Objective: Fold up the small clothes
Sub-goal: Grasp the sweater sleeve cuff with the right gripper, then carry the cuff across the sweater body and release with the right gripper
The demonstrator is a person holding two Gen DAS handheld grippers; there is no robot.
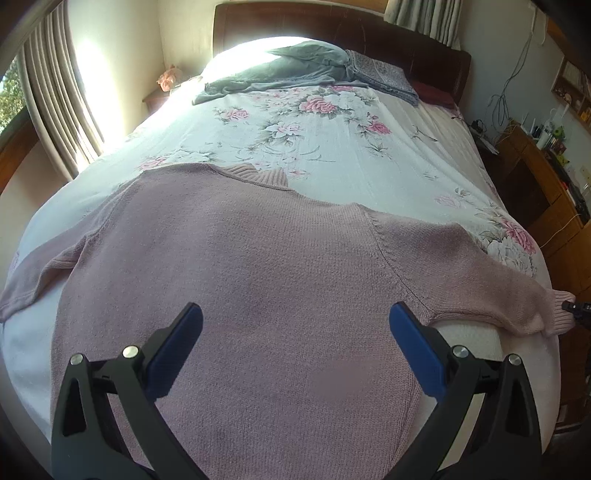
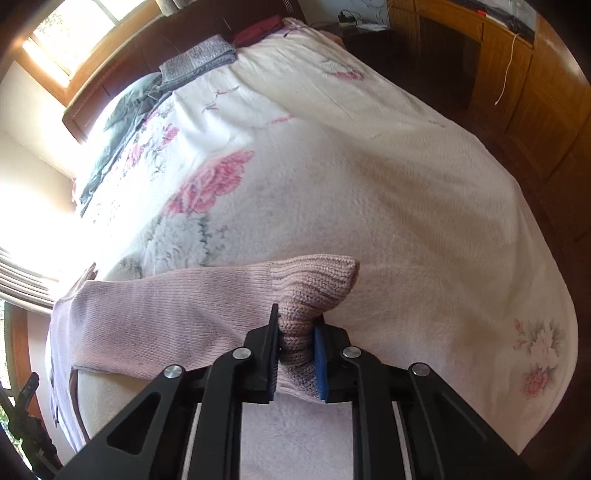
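Note:
A pink knitted sweater (image 1: 258,266) lies spread flat on the bed, collar toward the headboard and both sleeves stretched sideways. My left gripper (image 1: 295,317) hovers open above the sweater's body, nothing between its blue pads. In the right wrist view the sweater's right sleeve (image 2: 177,314) ends in a ribbed cuff (image 2: 314,288), and my right gripper (image 2: 297,321) is shut on that cuff at the bed's right edge. The right gripper's tip (image 1: 576,308) also shows at the sleeve end in the left wrist view.
The bed carries a white floral bedspread (image 1: 332,140). A grey garment (image 1: 280,70) and a folded patterned cloth (image 1: 384,77) lie near the dark headboard (image 1: 332,26). Wooden cabinets (image 1: 546,192) stand right of the bed, curtains (image 1: 55,92) at the left.

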